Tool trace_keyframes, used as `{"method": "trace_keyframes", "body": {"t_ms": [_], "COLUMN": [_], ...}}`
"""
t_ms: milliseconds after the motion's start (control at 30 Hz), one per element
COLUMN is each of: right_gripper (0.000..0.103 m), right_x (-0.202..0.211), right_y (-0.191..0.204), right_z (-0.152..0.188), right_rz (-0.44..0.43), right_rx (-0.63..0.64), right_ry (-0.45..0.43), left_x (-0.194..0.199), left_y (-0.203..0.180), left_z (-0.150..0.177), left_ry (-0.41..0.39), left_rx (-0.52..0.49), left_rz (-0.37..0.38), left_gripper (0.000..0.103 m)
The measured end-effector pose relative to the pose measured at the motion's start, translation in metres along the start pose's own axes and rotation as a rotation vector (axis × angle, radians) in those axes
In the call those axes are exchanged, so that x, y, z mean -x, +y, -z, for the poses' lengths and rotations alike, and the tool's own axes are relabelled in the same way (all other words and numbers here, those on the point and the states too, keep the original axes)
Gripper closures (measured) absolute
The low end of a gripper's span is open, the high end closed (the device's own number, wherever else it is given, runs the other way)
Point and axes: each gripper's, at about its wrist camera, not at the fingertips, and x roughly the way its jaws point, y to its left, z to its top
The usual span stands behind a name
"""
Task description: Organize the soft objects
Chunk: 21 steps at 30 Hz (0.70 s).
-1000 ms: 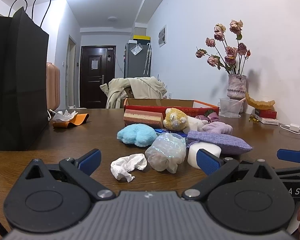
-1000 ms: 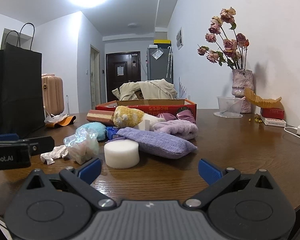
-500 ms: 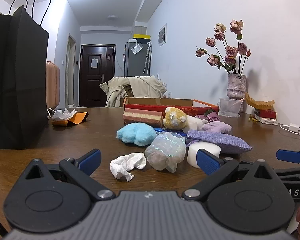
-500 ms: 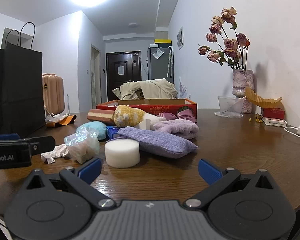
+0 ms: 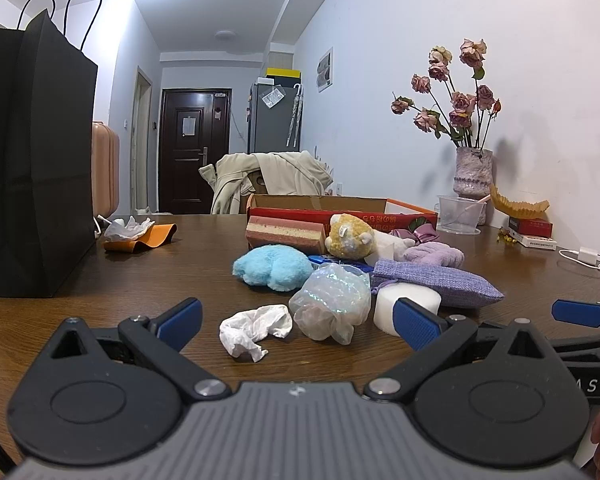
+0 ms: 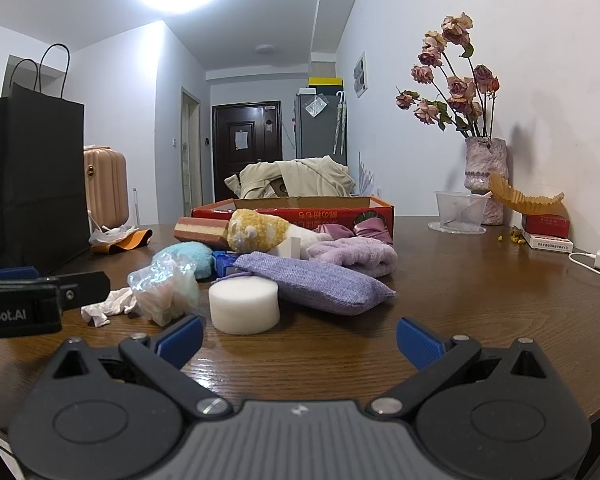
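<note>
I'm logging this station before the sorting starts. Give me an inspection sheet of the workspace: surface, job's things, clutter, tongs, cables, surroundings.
Surface: dark wooden table, bare in front of the right tongs.
Job's things: white foam puck, purple pouch, lilac fuzzy cloth, yellow plush, blue plush, crinkly plastic bag, crumpled tissue, layered sponge block, all heaped together in front of the red cardboard tray.
Clutter: black paper bag, orange strip, clear cup, small red boxes.
Tongs: left tongs open, empty; right tongs open, empty.
Cables: white charger and cord by the wall.
Surroundings: vase of dried roses, jacket over chair, pink suitcase, dark door.
</note>
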Motion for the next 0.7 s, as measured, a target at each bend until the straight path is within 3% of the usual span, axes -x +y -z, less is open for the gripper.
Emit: {"method": "trace_keyframes", "body": {"t_ms": [700], "right_gripper": [0.0], "right_x": [-0.0026], "right_y": [-0.0011], "right_z": [0.0002], "right_rz": [0.002], "right_rx": [0.001], "right_ry": [0.006], "left_x": [0.0016], "left_y": [-0.004], "left_z": [0.003], "left_ry": [0.007], "left_rx": [-0.001], "left_rz": [0.006], "left_gripper": [0.0]}}
